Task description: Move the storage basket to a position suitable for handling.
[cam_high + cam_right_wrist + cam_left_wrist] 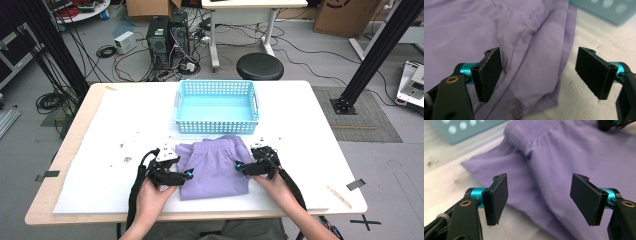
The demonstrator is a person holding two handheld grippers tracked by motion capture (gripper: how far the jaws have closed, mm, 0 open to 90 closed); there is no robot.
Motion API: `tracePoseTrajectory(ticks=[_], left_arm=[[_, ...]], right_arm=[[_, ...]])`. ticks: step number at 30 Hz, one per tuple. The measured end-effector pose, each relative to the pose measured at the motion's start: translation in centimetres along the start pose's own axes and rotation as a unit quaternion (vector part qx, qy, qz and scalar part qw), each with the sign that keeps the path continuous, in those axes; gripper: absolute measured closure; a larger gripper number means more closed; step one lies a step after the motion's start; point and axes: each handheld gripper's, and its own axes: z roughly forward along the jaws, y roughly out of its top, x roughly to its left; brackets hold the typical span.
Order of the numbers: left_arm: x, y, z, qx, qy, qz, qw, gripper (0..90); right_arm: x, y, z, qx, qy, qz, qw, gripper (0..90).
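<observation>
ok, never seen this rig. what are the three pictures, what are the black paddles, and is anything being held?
No robot arm here: a person sits at the table with a hand-held two-jaw gripper in each hand. The high view looks down from above; the left gripper and right gripper come in at either side of the purple shorts. The other two pictures come from cameras riding on each gripper, so the black paddles are that gripper's own jaws. On the table lie the folded shorts and, behind them, an empty blue basket. Nothing is held: both pairs of jaws stand open, each over one side edge of the shorts, pads clear of the cloth.
</observation>
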Motion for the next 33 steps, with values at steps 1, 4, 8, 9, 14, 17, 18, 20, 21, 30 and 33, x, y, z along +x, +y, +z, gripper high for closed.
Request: tracePoseTrajectory(ticks=[1,4,8,9,14,17,18,20,21,30,33], left_arm=[[0.0,0.0,-0.1,0.005,0.012,0.002,0.9999,30.6],[0.4,-0.3,0.0,0.022,0.007,-0.016,0.9996,30.4],[0.5,-0.7,0.7,0.026,-0.014,-0.06,0.9977,26.2],[0.4,-0.6,0.7,0.031,-0.011,-0.057,0.9979,26.2],[0.9,-0.6,0.4,0.034,0.002,-0.057,0.9978,31.4],[1.1,-0.7,0.5,0.027,-0.003,-0.075,0.9968,29.4],[1.0,-0.7,0.6,0.027,-0.006,-0.08,0.9964,28.9],[0.9,-0.5,0.8,0.024,-0.01,-0.083,0.9962,29.5],[0.8,-0.4,1.0,0.021,-0.014,-0.08,0.9964,32.4],[1.0,0.4,2.5,0.01,-0.057,-0.067,0.9961,71.7],[0.9,0.5,2.8,0.006,-0.069,-0.066,0.9955,78.7]], right_arm=[[-0.1,0.0,0.1,0.006,0.005,0.008,0.9999,21.4],[-0.3,0.0,0.2,0.012,0.01,0.018,0.9997,21.4],[0.0,0.1,0.3,0.014,0.003,0.011,0.9998,23.0],[0.1,0.1,0.2,0.015,0.003,0.004,0.9999,25.1],[0.5,-0.1,0.1,0.011,0.001,0.001,0.9999,33.1],[0.5,-0.1,0.0,0.008,0.001,-0.002,1.0,41.1],[0.6,-0.2,0.0,0.006,-0.002,-0.001,1.0,43.7],[0.6,-0.1,0.1,0.005,-0.005,-0.006,1.0,49.2],[0.7,-0.1,0.1,0.004,-0.003,-0.003,1.0,51.8],[0.9,-0.2,0.0,0.002,0.027,-0.011,0.9996,81.0],[1.0,-0.3,-0.2,0.001,0.033,-0.013,0.9994,83.5]])
